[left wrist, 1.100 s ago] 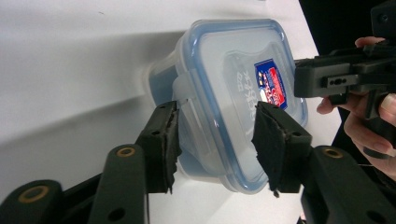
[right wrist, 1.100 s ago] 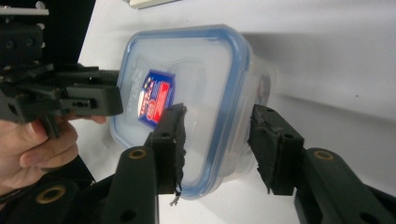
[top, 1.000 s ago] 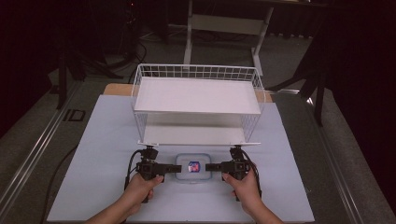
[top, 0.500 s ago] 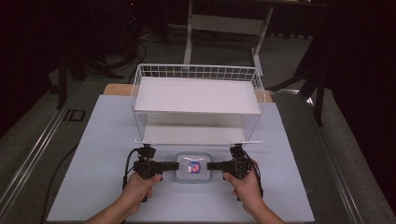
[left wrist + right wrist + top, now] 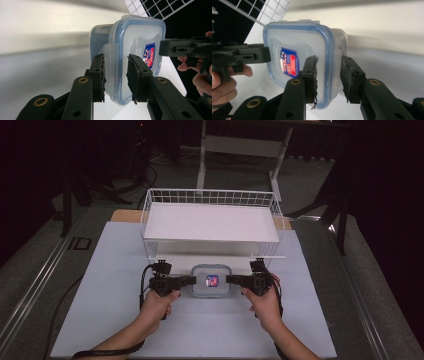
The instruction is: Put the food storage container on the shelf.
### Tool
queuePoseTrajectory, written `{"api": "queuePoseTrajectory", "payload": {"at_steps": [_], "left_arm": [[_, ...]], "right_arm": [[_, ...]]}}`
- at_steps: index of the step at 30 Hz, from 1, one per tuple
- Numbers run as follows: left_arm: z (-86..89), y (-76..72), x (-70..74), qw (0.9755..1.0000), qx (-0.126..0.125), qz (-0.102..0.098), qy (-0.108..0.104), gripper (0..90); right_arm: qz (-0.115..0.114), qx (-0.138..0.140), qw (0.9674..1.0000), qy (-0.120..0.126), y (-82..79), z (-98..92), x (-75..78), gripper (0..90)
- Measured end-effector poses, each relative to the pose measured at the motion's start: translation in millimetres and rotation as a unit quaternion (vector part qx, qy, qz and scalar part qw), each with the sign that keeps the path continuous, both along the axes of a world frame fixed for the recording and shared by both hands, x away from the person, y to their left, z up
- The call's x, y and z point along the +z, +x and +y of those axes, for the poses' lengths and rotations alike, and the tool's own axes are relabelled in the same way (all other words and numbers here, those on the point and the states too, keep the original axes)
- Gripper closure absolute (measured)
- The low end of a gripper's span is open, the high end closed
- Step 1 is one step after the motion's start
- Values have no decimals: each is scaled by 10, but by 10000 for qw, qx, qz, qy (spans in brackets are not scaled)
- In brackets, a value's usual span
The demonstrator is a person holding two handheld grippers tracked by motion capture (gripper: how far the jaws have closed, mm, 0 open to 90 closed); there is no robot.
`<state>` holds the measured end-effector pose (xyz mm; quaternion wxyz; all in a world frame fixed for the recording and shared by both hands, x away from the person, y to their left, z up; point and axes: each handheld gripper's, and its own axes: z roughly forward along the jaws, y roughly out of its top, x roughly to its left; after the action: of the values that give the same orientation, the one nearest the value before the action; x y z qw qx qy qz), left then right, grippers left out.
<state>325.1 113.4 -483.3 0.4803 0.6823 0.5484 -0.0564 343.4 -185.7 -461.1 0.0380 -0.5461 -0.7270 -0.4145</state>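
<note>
The left gripper (image 5: pixel 189 280) is clamped on the left-hand latch flap of a small clear food container (image 5: pixel 212 281), and the right gripper (image 5: pixel 231 280) is clamped on the flap at the opposite side, so the box is held between the two of them, just above or on the pale blue mat (image 5: pixel 100 310) (which one can't be told from the high view). In the left gripper view the pads (image 5: pixel 100 75) are seen pressed on either side of the flap and lid edge of the container (image 5: pixel 135 50), with the other gripper (image 5: pixel 185 48) reaching in from the far side. Same deal mirrored in the right gripper view: the rim of the container (image 5: pixel 297 45) is pinched between the jaws, and the opposite gripper (image 5: pixel 244 56) is seen with fingers (image 5: pixel 227 85) wrapped behind it.

Right behind the box a white wire basket rack (image 5: pixel 212 200) is parked, its front lower edge near the container. A grey table frame (image 5: pixel 240 145) is seen further back on the dark floor.

The container is kept lid-up, blue seal ring and red-and-blue label (image 5: pixel 212 280) facing the ceiling. It's a rounded rectangle, with its long axis roughly running away from the person, crosswise to the line between the grippers.
</note>
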Motion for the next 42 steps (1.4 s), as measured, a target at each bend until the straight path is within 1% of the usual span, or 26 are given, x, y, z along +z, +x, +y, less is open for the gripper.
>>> {"api": "queuePoseTrajectory", "payload": {"at_steps": [2, 3, 4, 5, 6, 8, 9, 10, 14, 17, 18, 20, 22, 24, 26, 27, 28, 29, 30, 31, 33, 35, 36, 38, 39, 42], "left_arm": [[-6, 39, -7, 10000, 32, -67, -24, 683], [-11, 45, -13, 9997, 92, -210, -37, 683], [-20, 62, -20, 9994, 92, -348, 6, 683], [-16, 81, -26, 9991, 128, -410, -13, 683], [-13, 96, -29, 9984, 167, -534, 15, 684], [-10, 129, -28, 9978, 179, -629, 83, 687], [-10, 163, -46, 9981, 192, -593, 38, 689], [-7, 187, -65, 9981, 202, -580, 84, 689], [-5, 274, -180, 9978, 350, -541, 134, 686], [-8, 309, -247, 9976, 352, -562, 176, 685], [-5, 321, -272, 9978, 359, -532, 165, 686], [3, 329, -300, 9979, 397, -516, 42, 685], [4, 336, -313, 9975, 433, -556, -31, 688], [13, 370, -332, 9971, 469, -578, -130, 686], [5, 394, -334, 9965, 462, -685, -84, 673], [-6, 409, -336, 9959, 484, -761, -49, 661], [-17, 416, -336, 9947, 509, -894, 16, 650], [-30, 426, -331, 9933, 507, -1032, 124, 643], [-38, 447, -332, 9924, 499, -1109, 200, 635], [-42, 469, -337, 9924, 508, -1101, 228, 629], [-44, 495, -349, 9908, 561, -1197, 289, 617], [-63, 511, -352, 9881, 580, -1360, 424, 596], [-67, 518, -354, 9878, 599, -1372, 430, 586], [-79, 528, -350, 9889, 600, -1306, 371, 586], [-85, 520, -349, 9888, 573, -1326, 366, 586], [-84, 479, -359, 9897, 517, -1300, 319, 556]], "right_arm": [[-62, -31, 10000, 12, 42, -9, 8, 668], [-69, -55, 10000, 27, 63, -14, 6, 669], [-72, -74, 9999, 65, 88, -18, -1, 669], [-52, -99, 9999, 99, 116, -22, -13, 669], [-47, -110, 9998, 131, 144, -24, -30, 670], [-12, -149, 9998, 146, 182, -11, -52, 670], [-69, -145, 9998, 126, 202, -4, -61, 670], [-154, -170, 9997, 75, 224, 9, -66, 672], [-223, -220, 9995, -43, 307, 64, -130, 678], [-280, -267, 9990, -220, 339, 115, -187, 680], [-267, -296, 9989, -228, 348, 119, -200, 692], [-276, -339, 9988, -219, 367, 115, -220, 694], [-292, -373, 9987, -180, 378, 109, -222, 692], [-402, -379, 9984, -141, 413, 102, -233, 692], [-563, -395, 9974, -199, 429, 113, -231, 688], [-643, -397, 9969, -237, 431, 120, -232, 687], [-779, -386, 9957, -309, 431, 133, -236, 683], [-851, -357, 9951, -367, 433, 139, -239, 679], [-924, -347, 9943, -408, 435, 147, -247, 672], [-994, -341, 9934, -468, 434, 157, -257, 649], [-1141, -274, 9915, -557, 429, 174, -279, 641], [-1319, -222, 9890, -624, 421, 186, -285, 619], [-1367, -179, 9885, -620, 421, 197, -288, 604], [-1451, -171, 9868, -702, 395, 223, -279, 573], [-1597, -121, 9843, -740, 385, 232, -274, 550], [-1834, -16, 9797, -809, 326, 256, -222, 511]]}}
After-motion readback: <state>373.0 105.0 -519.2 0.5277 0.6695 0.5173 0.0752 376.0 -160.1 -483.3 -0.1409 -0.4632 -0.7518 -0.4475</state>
